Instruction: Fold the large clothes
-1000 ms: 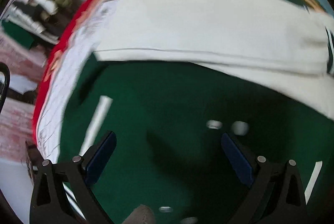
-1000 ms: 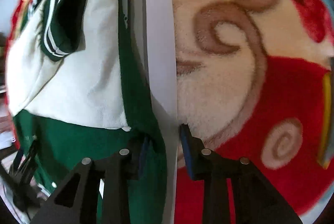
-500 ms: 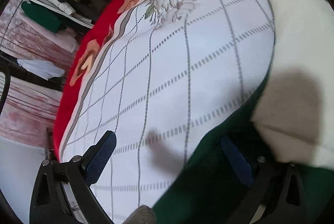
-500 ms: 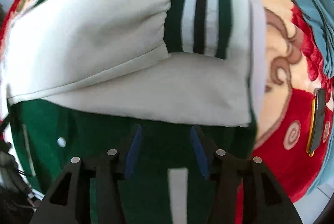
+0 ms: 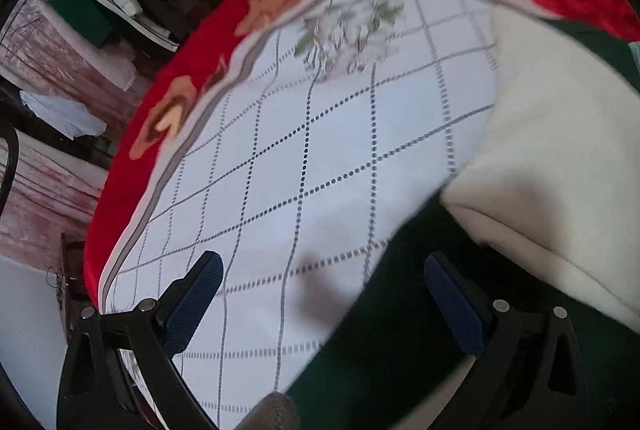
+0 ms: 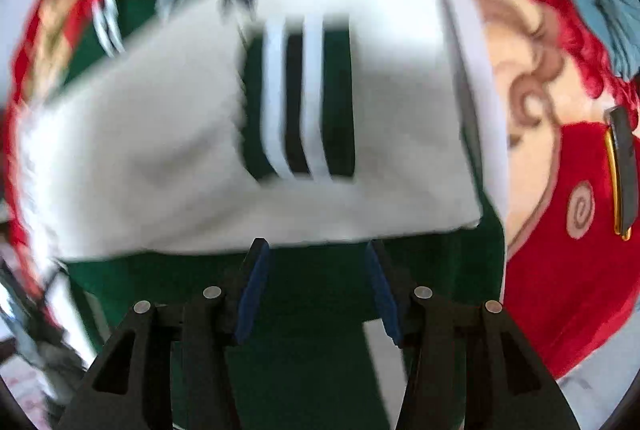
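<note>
While both grippers idle, left gripper [image 5: 320,294] jaws wide open over white sheet [image 5: 320,157]; jacket [image 5: 400,350] at 4 o'clock. Right gripper [image 6: 316,286] jaws open, empty, jacket cuff [image 6: 300,101] at 12.

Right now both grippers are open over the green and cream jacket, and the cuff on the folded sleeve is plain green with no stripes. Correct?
Not quite. The cuff is green with white and dark stripes, as the right wrist view shows. The rest holds: the left gripper and right gripper are open over the green and cream jacket.
</note>
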`<state>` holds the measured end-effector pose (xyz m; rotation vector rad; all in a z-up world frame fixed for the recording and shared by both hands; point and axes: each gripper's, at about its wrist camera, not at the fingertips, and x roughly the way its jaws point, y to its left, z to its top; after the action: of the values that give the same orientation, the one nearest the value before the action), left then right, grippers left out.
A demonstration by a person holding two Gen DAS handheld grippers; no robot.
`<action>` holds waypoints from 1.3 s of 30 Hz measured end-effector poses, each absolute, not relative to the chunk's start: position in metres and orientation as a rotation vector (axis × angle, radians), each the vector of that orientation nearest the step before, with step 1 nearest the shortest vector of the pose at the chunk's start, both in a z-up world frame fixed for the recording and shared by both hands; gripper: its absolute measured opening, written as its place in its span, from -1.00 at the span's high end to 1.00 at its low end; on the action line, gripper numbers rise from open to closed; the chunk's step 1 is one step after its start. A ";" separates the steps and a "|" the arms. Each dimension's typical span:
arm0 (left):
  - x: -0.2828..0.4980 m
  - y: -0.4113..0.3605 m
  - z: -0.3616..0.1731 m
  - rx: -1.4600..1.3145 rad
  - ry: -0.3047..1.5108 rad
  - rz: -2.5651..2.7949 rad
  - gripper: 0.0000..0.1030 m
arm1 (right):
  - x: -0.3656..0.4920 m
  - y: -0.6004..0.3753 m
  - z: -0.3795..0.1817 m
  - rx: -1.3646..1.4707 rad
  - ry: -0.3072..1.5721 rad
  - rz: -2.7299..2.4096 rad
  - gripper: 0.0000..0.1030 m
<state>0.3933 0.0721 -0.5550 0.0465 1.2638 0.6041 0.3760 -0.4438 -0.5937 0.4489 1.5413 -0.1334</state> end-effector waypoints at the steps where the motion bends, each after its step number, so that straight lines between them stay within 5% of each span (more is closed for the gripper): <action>1: 0.393 0.070 -0.552 0.047 1.258 0.600 -1.00 | 0.380 -0.447 -0.590 0.461 1.519 -0.131 -0.06; 4: 0.385 0.048 -0.542 0.057 1.243 0.576 -1.00 | 0.414 -0.445 -0.597 0.470 1.467 -0.174 -0.34; 7: 0.383 0.020 -0.541 0.080 1.241 0.536 -1.00 | 0.436 -0.417 -0.651 0.514 1.596 -0.181 -0.34; 8: 0.382 0.009 -0.542 0.097 1.237 0.521 -1.00 | 0.442 -0.416 -0.663 0.546 1.602 -0.153 -0.14; 10: 0.380 -0.004 -0.545 0.128 1.237 0.502 -1.00 | 0.459 -0.411 -0.656 0.485 1.573 -0.144 0.55; 11: 0.378 -0.010 -0.544 0.133 1.238 0.496 -1.00 | 0.463 -0.410 -0.645 0.420 1.532 -0.156 0.71; 13: 0.370 -0.022 -0.543 0.137 1.256 0.476 -1.00 | 0.474 -0.420 -0.627 0.326 1.477 -0.212 0.71; 19: 0.318 -0.030 -0.526 0.172 1.323 0.429 -1.00 | 0.428 -0.402 -0.607 0.397 1.623 -0.115 0.23; 21: 0.284 -0.031 -0.526 0.206 1.388 0.393 -1.00 | 0.388 -0.381 -0.589 0.418 1.681 0.002 -0.20; 26: 0.225 -0.037 -0.554 0.301 1.507 0.368 -1.00 | 0.246 -0.312 -0.606 0.565 1.914 0.184 -0.21; 32: 0.200 -0.033 -0.587 0.283 1.559 0.373 -1.00 | 0.203 -0.243 -0.650 0.382 1.992 0.184 -0.21; 34: 0.201 -0.031 -0.588 0.263 1.560 0.372 -1.00 | 0.202 -0.236 -0.652 0.283 1.952 0.091 0.02; 37: 0.204 -0.025 -0.591 0.211 1.571 0.372 -1.00 | 0.204 -0.240 -0.644 0.286 1.925 0.024 0.84; 39: 0.204 -0.020 -0.591 0.180 1.575 0.368 -1.00 | 0.205 -0.245 -0.635 0.363 1.929 0.023 0.83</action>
<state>0.2044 -0.0196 -0.5908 0.1796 1.5754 0.3682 0.2049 -0.2448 -0.6353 0.3625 1.9289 0.0233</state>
